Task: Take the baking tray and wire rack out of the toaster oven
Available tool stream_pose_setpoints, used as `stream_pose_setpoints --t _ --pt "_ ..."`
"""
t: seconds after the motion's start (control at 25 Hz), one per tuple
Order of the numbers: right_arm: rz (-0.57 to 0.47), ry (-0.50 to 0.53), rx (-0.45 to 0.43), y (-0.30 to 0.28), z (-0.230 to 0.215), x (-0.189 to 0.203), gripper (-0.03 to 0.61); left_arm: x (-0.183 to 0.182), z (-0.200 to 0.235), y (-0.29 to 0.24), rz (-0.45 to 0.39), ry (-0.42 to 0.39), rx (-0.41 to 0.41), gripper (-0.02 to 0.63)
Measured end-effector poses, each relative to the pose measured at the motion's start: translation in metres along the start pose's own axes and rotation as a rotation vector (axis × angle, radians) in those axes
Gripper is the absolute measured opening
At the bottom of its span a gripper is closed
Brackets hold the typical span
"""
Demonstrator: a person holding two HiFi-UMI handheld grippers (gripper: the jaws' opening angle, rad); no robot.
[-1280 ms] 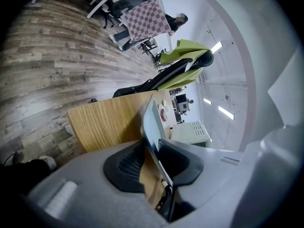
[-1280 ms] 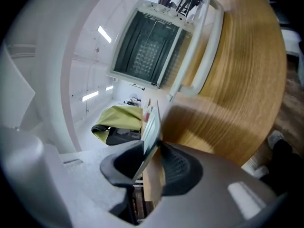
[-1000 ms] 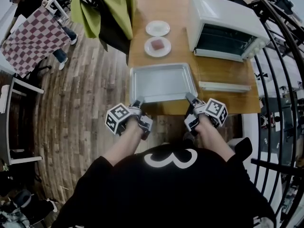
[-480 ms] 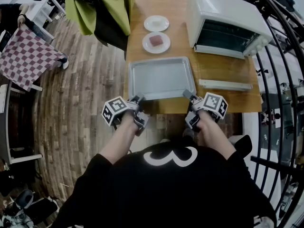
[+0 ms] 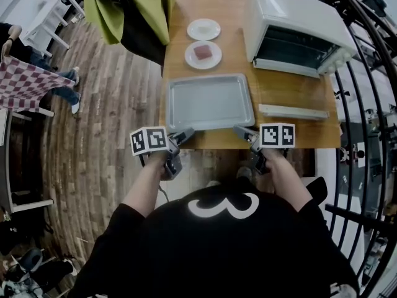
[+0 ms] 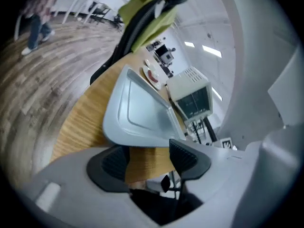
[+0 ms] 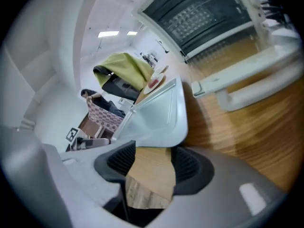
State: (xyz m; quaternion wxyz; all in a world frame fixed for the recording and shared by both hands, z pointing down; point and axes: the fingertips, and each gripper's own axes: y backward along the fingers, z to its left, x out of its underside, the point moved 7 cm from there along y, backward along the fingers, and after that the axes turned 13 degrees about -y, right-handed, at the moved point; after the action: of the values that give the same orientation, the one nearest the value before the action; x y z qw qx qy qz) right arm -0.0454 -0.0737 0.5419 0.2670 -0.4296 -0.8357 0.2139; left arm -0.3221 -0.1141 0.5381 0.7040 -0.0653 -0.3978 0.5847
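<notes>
The grey baking tray [image 5: 211,101] lies flat on the wooden table [image 5: 298,132], close to its near edge. Behind it the white toaster oven [image 5: 291,27] stands with its door [image 5: 291,111] dropped open. The wire rack [image 7: 204,15] sits inside the oven. My left gripper [image 5: 184,133] hovers just short of the tray's near left corner, and my right gripper [image 5: 242,131] hovers by the near right corner. Both sets of jaws are opening. In the left gripper view the left gripper [image 6: 149,160] frames only the table edge, with the tray [image 6: 137,113] ahead. The right gripper [image 7: 152,163] shows the same, with the tray [image 7: 161,115] beyond its pads.
Two small white plates [image 5: 203,29] [image 5: 203,54] sit behind the tray, the nearer one with a reddish piece on it. A chair draped with a green cloth [image 5: 133,8] stands at the table's left. A black railing [image 5: 366,104] runs along the right. A person [image 5: 25,82] is at the far left.
Both grippers have rolled so that their marker cubes face up. Their jaws have come off the tray's near corners and spread wide. The tray lies still on the table.
</notes>
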Motion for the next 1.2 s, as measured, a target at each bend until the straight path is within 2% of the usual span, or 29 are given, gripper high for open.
stream_pose_setpoints --t 0.12,0.2,0.36,0.48,0.56,0.64,0.68,0.72,0.92,1.04,1.2 --pt "0.055 0.138 0.067 -0.001 0.002 0.003 0.237 0.004 -0.005 -0.002 0.105 -0.217 -0.058 0.247" --pt "0.089 0.205 0.098 0.0 0.003 0.007 0.245 0.008 -0.008 -0.001 0.149 -0.321 -0.106 0.247" --pt "0.145 0.298 0.148 0.004 0.001 0.014 0.245 0.019 -0.012 -0.001 0.212 -0.413 -0.163 0.247" --pt "0.122 0.329 0.128 0.014 0.008 0.012 0.245 0.021 -0.021 0.001 0.219 -0.447 -0.179 0.245" --pt "0.082 0.338 0.081 0.025 0.018 0.009 0.237 0.015 -0.035 0.003 0.172 -0.479 -0.181 0.239" --pt "0.039 0.363 0.026 0.041 0.031 0.004 0.19 0.003 -0.059 0.003 0.094 -0.538 -0.177 0.207" --pt "0.018 0.381 0.005 0.05 0.037 0.0 0.146 -0.005 -0.074 0.002 0.051 -0.57 -0.167 0.184" --pt "-0.004 0.398 -0.012 0.061 0.043 -0.004 0.103 -0.012 -0.091 0.0 0.01 -0.599 -0.15 0.164" --pt "-0.133 0.48 -0.092 0.119 0.056 -0.025 0.01 -0.037 -0.18 -0.019 -0.143 -0.721 -0.021 0.064" --pt "-0.182 0.532 -0.154 0.15 0.056 -0.04 0.003 -0.045 -0.227 -0.034 -0.184 -0.784 0.03 0.044" --pt "-0.223 0.568 -0.189 0.188 0.046 -0.065 0.003 -0.051 -0.279 -0.059 -0.225 -0.835 0.056 0.012"
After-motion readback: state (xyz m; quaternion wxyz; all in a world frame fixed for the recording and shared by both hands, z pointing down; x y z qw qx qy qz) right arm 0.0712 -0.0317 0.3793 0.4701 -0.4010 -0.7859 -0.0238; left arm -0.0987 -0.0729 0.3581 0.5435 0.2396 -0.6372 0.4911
